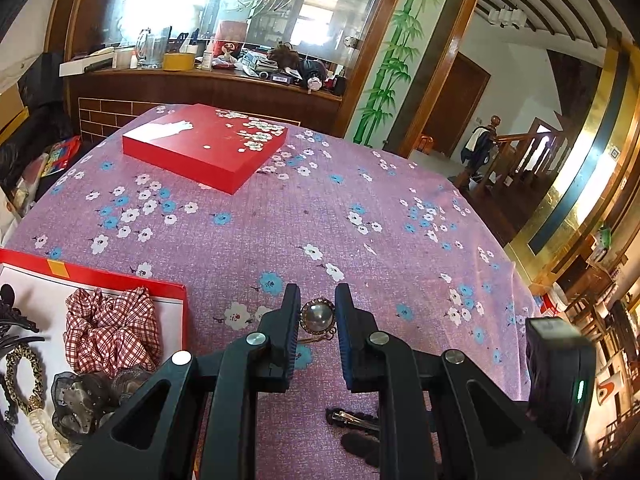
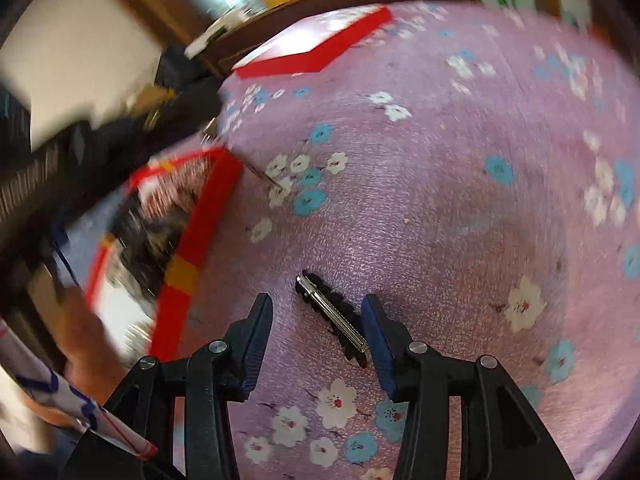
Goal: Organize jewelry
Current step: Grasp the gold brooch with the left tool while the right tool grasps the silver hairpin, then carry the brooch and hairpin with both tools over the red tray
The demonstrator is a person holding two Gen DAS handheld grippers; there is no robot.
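In the left wrist view my left gripper straddles a round pearl-like brooch with a gold chain; the jaws stand close on either side of it, not visibly pressing. A black hair clip lies below it on the cloth. The open red box at left holds a checked scrunchie, a gold chain bracelet and a grey mesh piece. In the blurred right wrist view my right gripper is open over the black hair clip with a silver bar. The red box is at its left.
A red lid with white blossoms lies at the table's far side, also in the right wrist view. The purple flowered tablecloth covers the table, whose right edge drops to a stairwell. A cluttered wooden counter stands behind.
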